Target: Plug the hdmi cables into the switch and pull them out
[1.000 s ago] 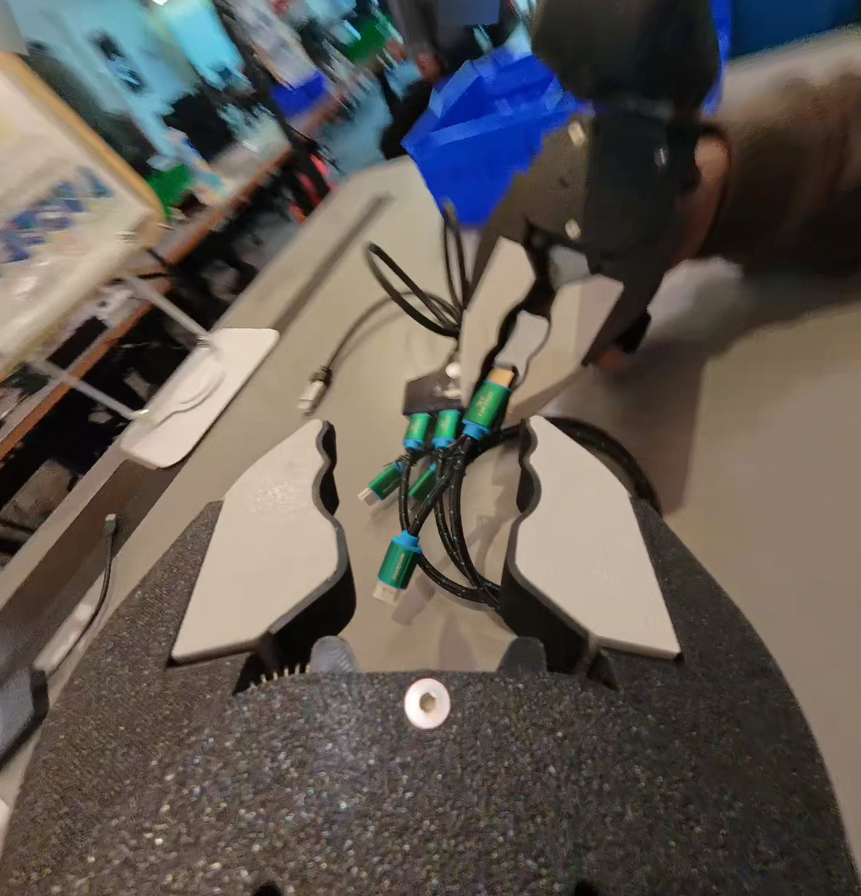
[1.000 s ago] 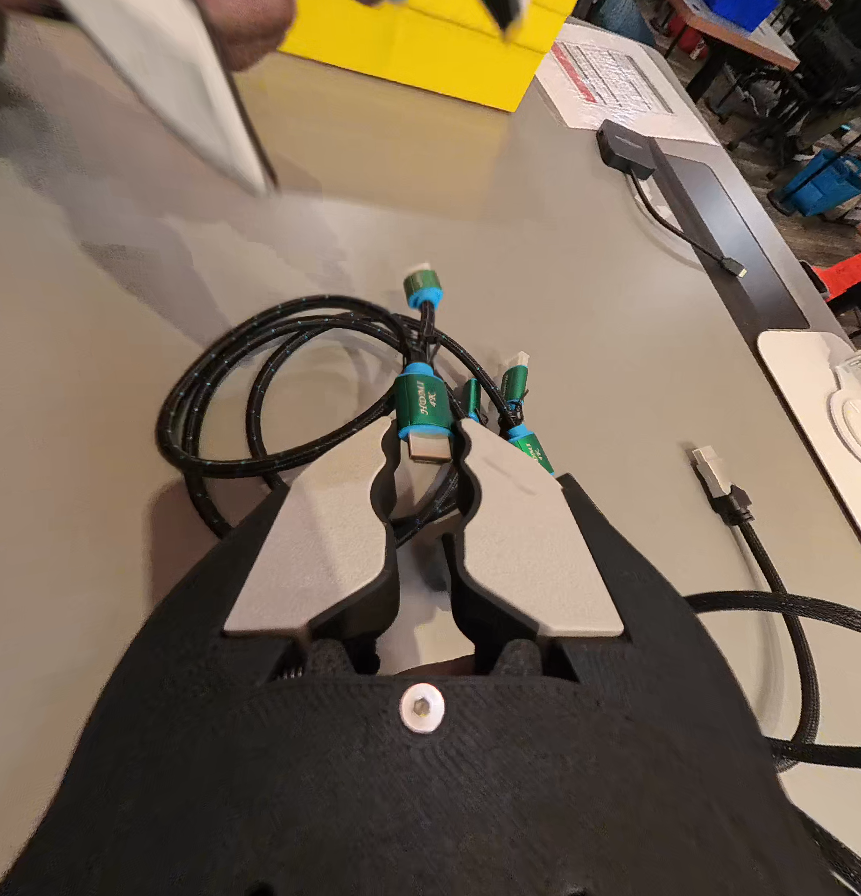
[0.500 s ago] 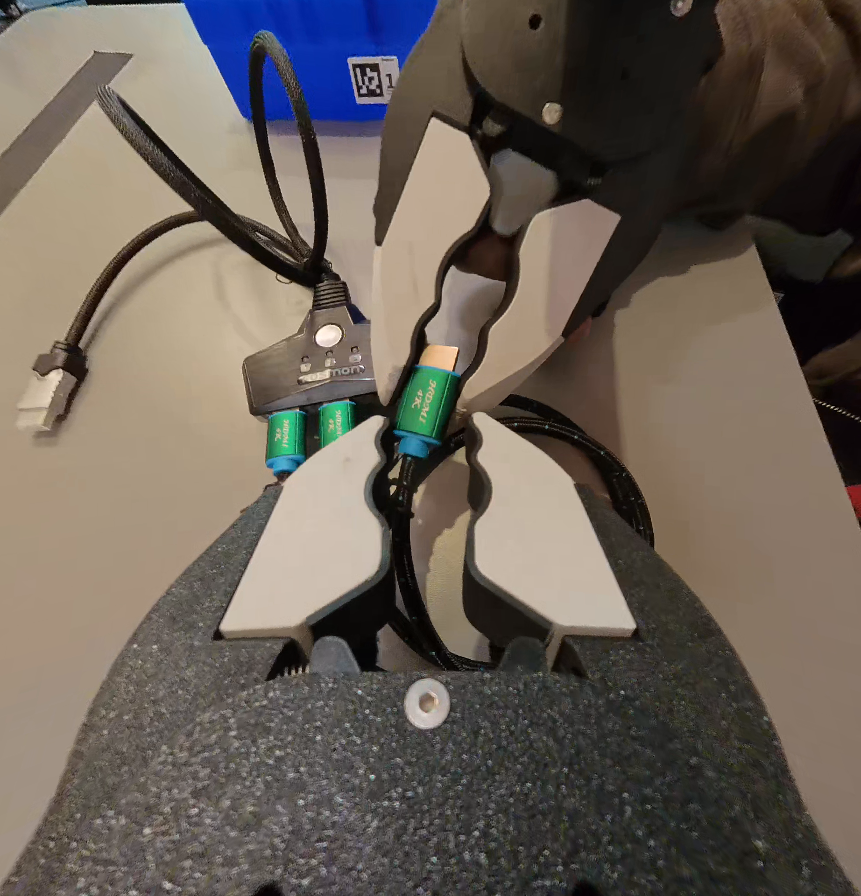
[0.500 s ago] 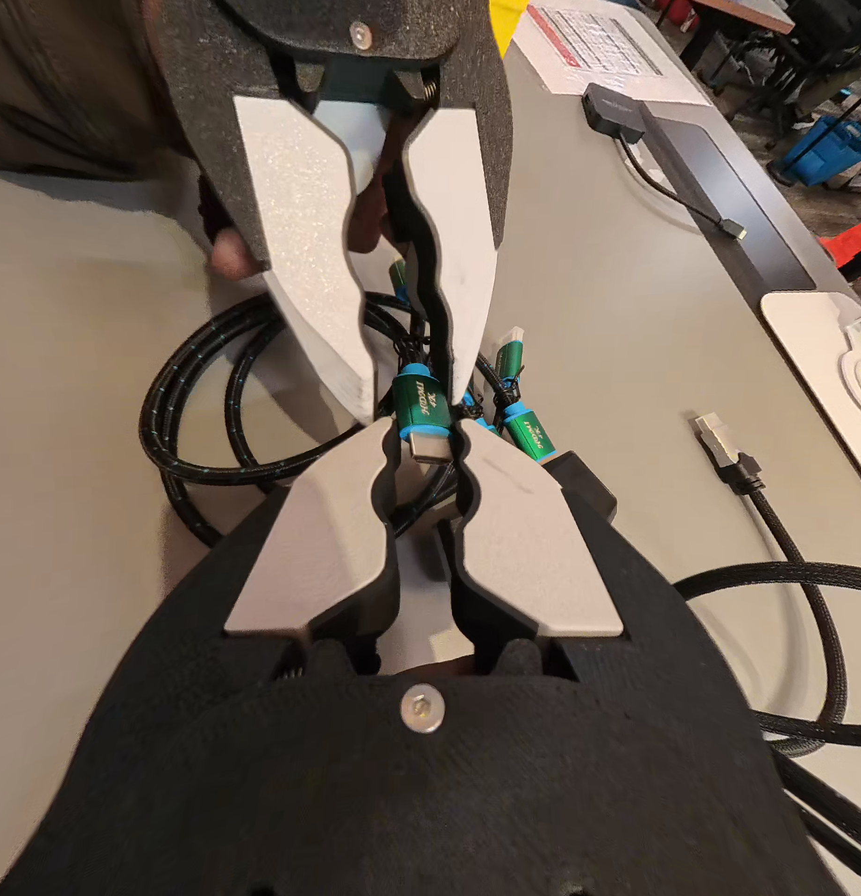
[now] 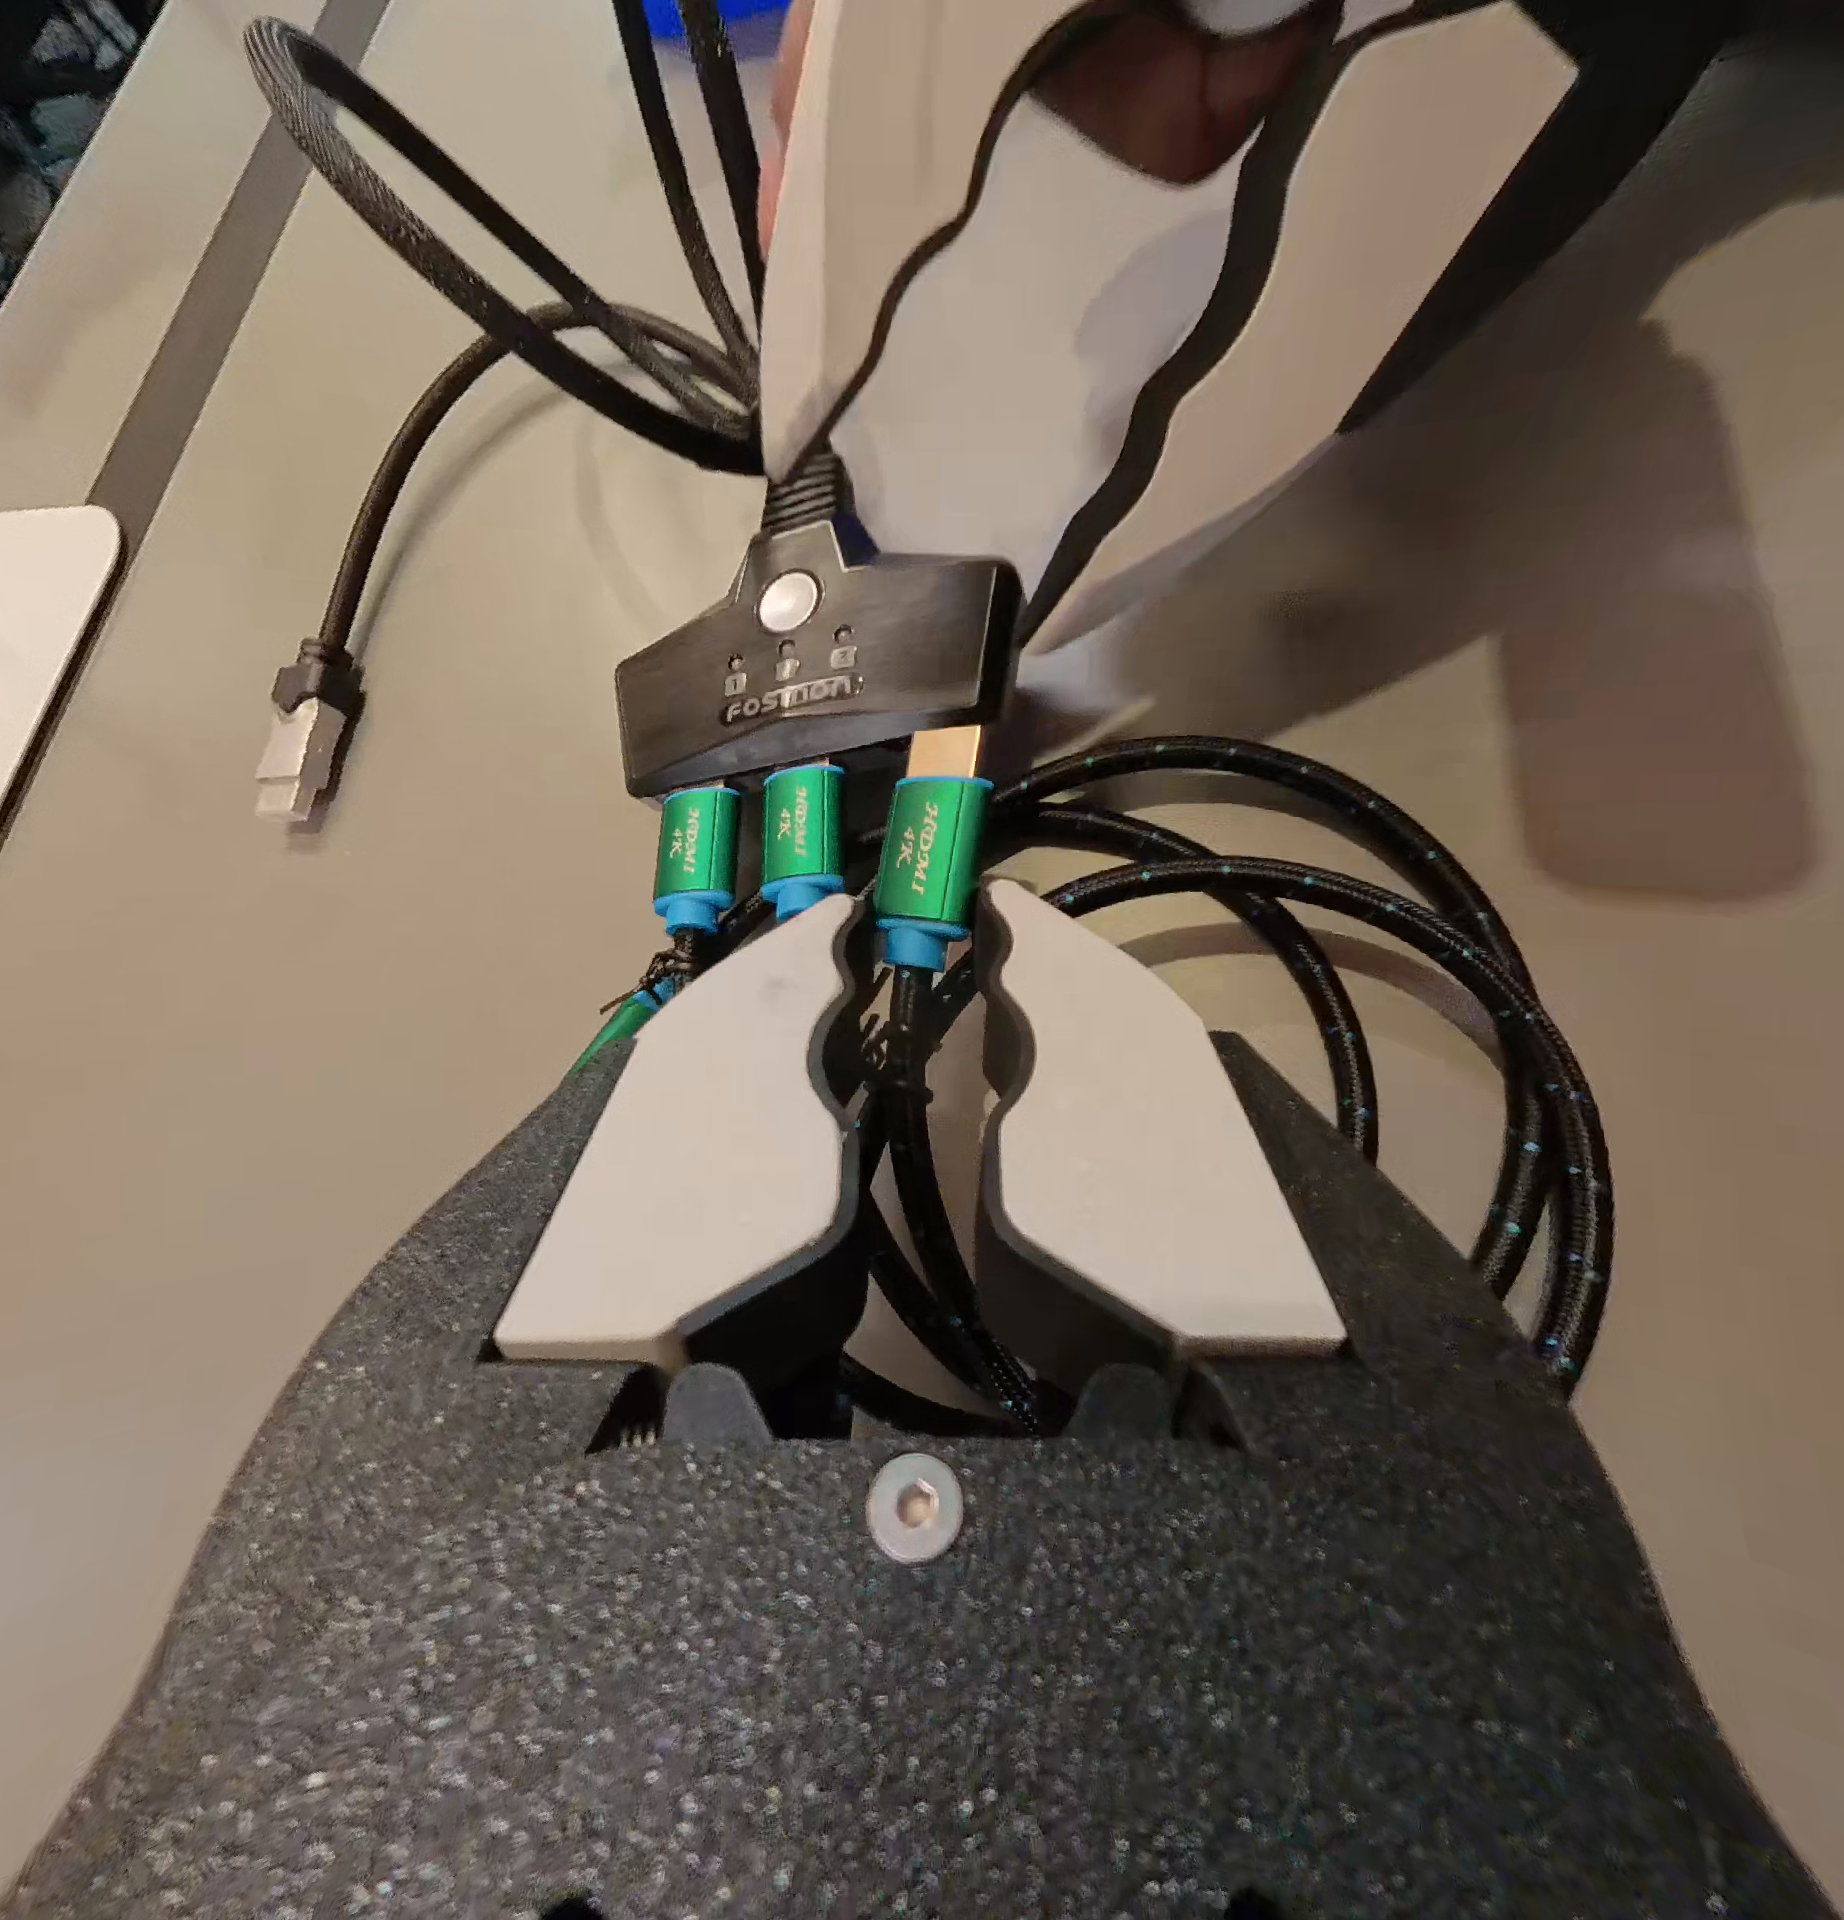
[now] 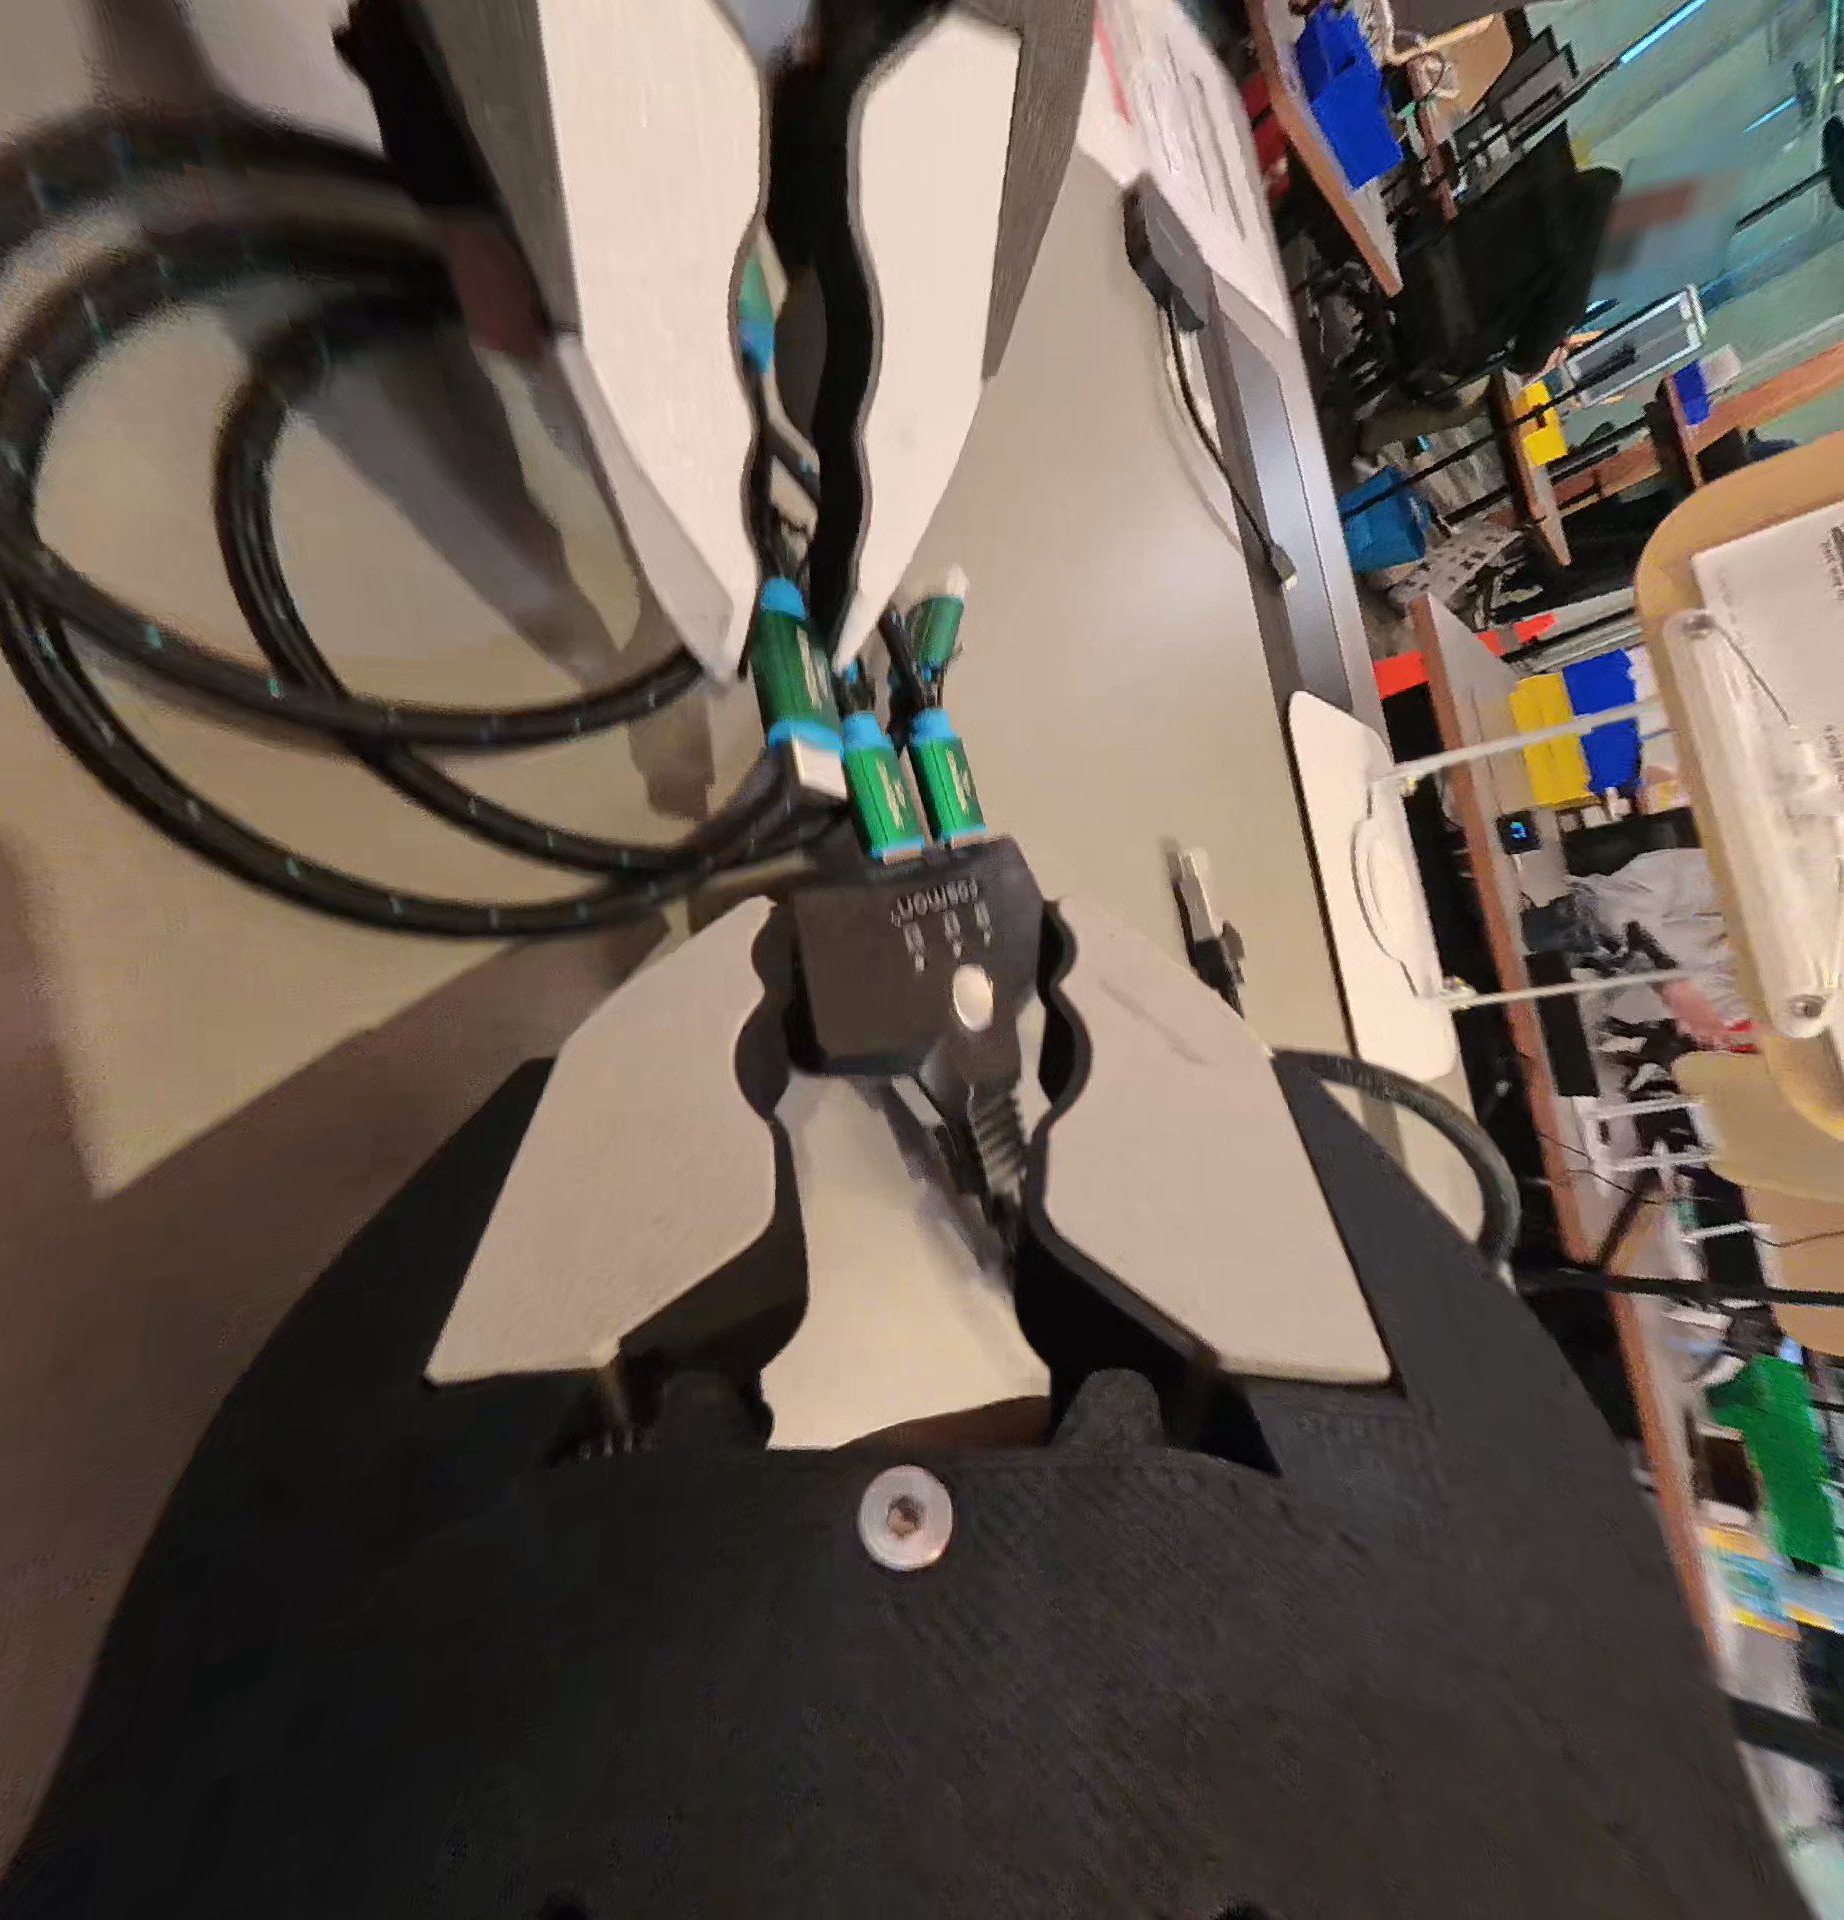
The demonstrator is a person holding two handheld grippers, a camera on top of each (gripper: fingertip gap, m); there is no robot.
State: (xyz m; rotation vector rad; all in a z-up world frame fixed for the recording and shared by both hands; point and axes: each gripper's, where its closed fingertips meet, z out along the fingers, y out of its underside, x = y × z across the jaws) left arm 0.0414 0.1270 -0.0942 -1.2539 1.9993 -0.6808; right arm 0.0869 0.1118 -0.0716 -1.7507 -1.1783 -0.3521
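In the left wrist view, the left gripper (image 5: 920,914) is clamped on a green plug (image 5: 926,852), both pads against its sides. The plug's gold tip points at the near right edge of the black switch box (image 5: 809,665), not yet inside. Two more green plugs (image 5: 752,842) sit in the box to its left. Black braided cables (image 5: 1417,1039) loop on the grey table (image 5: 274,1143) to the right; a loose black connector (image 5: 305,738) lies far left.

In the right wrist view, the right gripper (image 6: 907,935) grips the black switch box (image 6: 902,966) between its pads, above the table. The left gripper holds its plug just beyond, beside the two seated ones
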